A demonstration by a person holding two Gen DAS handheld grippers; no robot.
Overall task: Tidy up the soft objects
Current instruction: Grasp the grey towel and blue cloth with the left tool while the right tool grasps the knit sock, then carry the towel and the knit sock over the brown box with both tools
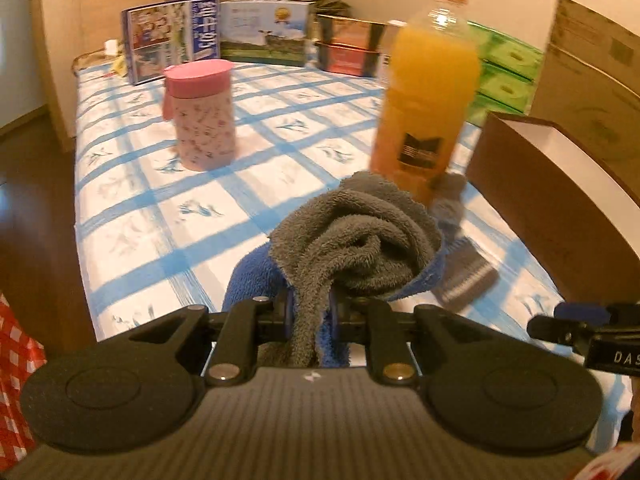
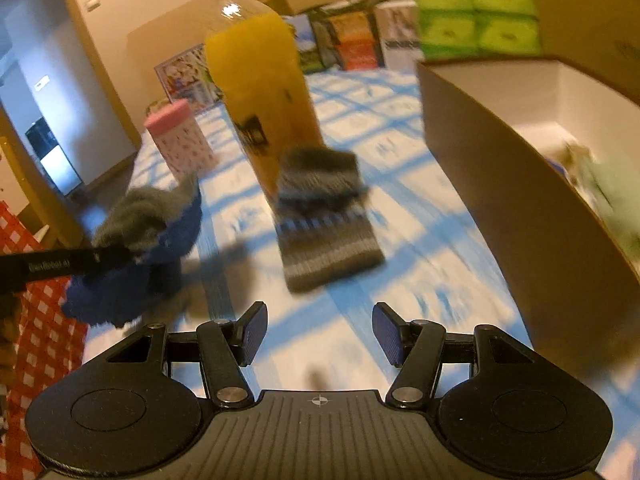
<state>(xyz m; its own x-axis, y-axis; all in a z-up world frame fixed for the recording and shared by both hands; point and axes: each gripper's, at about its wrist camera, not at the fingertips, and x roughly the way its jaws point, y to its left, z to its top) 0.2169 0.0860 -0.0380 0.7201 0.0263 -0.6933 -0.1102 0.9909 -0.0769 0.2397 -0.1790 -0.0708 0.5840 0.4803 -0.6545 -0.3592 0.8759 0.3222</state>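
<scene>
The left tongs [image 1: 311, 312] are clamped on a grey-and-blue fuzzy sock [image 1: 356, 236], lifted off the bed [image 1: 132, 216]. The right tongs [image 2: 316, 334] gape empty; the striped sock [image 2: 326, 232] lies lengthwise straight ahead, nearer them, with the cardboard box [image 2: 500, 184] to its right.

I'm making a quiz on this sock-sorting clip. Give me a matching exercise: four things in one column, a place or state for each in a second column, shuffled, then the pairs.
Things:
1. grey and blue sock bundle
2. striped sock
3. juice bottle
4. right gripper

Places or states:
A. standing upright on the checked cloth
B. open, nothing between its fingers
C. clamped in the left gripper
D. lying flat at the foot of the bottle

Pairs: 1-C, 2-D, 3-A, 4-B
</scene>
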